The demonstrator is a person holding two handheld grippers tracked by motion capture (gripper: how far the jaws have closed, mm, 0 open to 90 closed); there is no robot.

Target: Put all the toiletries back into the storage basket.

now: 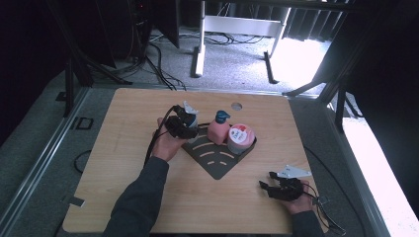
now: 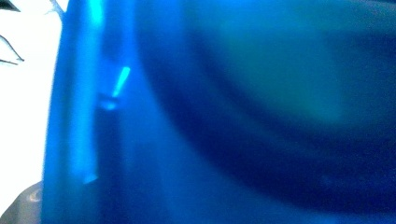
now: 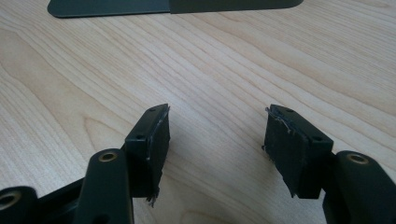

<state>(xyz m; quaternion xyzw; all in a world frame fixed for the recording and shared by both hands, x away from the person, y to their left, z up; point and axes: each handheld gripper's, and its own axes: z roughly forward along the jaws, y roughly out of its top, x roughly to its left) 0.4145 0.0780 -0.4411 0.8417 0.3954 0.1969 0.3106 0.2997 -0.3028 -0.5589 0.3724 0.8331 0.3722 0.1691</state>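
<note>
A blue container with a white top (image 1: pixel 189 112) stands at the left corner of a dark tray (image 1: pixel 216 165). My left gripper (image 1: pixel 181 126) is pressed right up to it from the near left. In the left gripper view a blurred blue surface (image 2: pixel 224 116) sits so close that the jaws are hidden. A pink pump bottle with a blue cap (image 1: pixel 219 129) and a pink jar with a white and red lid (image 1: pixel 240 138) stand on the tray to the right. My right gripper (image 1: pixel 267 179) (image 3: pixel 217 119) rests on the bare wood near the front right, open, with nothing between its pads (image 3: pixel 156 140).
The wooden table (image 1: pixel 123 197) has a small round hole (image 1: pixel 236 105) near its far edge. The tray's dark edge (image 3: pixel 140 6) lies ahead of the right gripper. Cables trail from both grippers. Grey floor and frame legs surround the table.
</note>
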